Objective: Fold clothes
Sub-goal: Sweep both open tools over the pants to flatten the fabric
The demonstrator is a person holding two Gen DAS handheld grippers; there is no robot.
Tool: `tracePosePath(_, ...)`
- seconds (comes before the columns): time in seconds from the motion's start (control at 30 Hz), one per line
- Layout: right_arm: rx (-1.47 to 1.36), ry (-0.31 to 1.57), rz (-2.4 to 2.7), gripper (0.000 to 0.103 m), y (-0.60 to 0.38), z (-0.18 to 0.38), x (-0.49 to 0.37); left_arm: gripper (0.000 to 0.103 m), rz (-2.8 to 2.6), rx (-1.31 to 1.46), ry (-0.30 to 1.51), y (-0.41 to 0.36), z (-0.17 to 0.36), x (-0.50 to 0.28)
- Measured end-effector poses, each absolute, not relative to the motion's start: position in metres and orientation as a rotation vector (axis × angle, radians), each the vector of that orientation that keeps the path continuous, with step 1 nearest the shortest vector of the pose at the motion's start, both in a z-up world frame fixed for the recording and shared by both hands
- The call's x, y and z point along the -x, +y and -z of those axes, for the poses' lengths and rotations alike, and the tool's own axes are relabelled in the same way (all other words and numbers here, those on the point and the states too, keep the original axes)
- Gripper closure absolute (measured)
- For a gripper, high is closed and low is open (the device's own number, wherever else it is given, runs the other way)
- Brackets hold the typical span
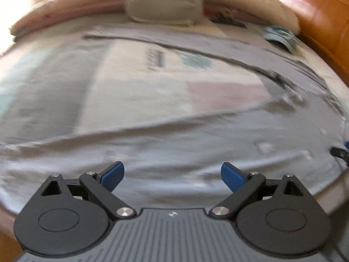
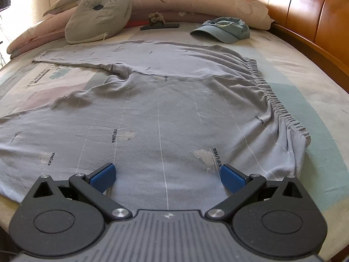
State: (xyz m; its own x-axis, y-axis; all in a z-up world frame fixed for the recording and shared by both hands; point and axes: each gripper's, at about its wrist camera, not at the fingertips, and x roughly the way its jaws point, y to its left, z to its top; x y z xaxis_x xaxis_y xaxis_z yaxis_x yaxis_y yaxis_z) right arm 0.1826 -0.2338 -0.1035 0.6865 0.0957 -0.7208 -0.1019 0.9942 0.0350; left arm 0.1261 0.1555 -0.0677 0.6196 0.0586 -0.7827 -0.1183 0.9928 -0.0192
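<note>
A: Since the trousers (image 2: pixel 165 109) lay spread flat on the bed (image 2: pixel 316 131), waistband (image 2: pixel 281 109) to the right and both legs running off to the left, how was the lot entered?

B: Item one, pale blue trousers, printed lettering, thin white stripes; near leg under both tools, far leg beyond it, the two meeting at a rumpled crotch (image 2: pixel 120 76). No fold made yet, by my reading.

A: And the tongs?

B: Right gripper (image 2: pixel 166 178): blue pads spread wide, nothing between them, low over the near edge of the cloth toward the waist. Left gripper (image 1: pixel 172 176): likewise spread and empty, over the near leg; its view was smeared, so whether it touched the cloth I could not tell.

A: Recommended handling?

B: A judgement only. Pinch the near edge at two points well apart, one by the waistband, one along the leg. Take a single layer's hem cleanly, lift both together, carry the near leg over onto the far one and match the seams. Uneven lifting would drag the crotch wrinkle into the fold.

A: Other entries?

B: Blue cap (image 2: pixel 222 30), grey cushion (image 2: pixel 100 15), long pink pillows (image 2: pixel 196 2), a dark clip (image 2: pixel 159 25), all at the far side, apart from the trousers. Wooden headboard (image 2: pixel 305 11) at right.
</note>
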Motion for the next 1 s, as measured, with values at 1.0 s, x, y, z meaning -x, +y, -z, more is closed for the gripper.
tracePosePath(1.0, 0.04, 0.772, -0.167, 0.0, -0.232, 0.102, -0.142, 0.004, 0.047, -0.071, 0.87, 0.083, 0.062, -0.132)
